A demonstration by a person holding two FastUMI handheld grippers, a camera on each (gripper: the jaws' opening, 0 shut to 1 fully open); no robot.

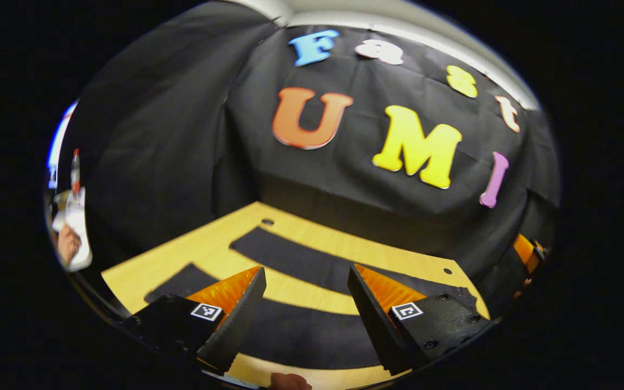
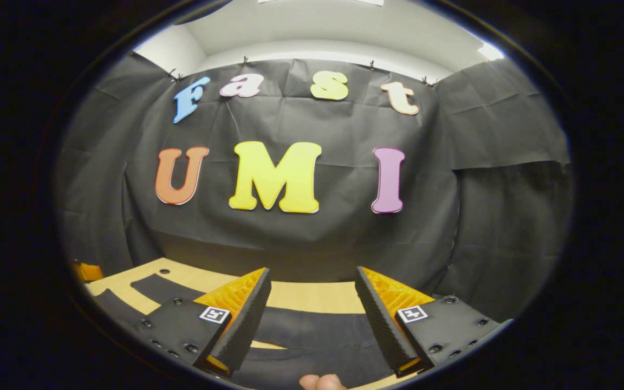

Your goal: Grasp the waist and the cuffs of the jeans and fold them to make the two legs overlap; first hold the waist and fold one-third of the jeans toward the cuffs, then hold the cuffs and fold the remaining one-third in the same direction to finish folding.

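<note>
Nothing folded yet, I judge: the jeans [image 1: 290, 260] lie spread flat on the desk [image 1: 203, 244], legs apart, low in both views. Left gripper [image 1: 306, 303] and right gripper [image 2: 312, 311] hover released, grasping nothing.

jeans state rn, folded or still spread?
Spread. The jeans lie flat on the table with both legs apart and wood showing between them. Both tools are open, holding nothing: left tool, right tool.
</note>
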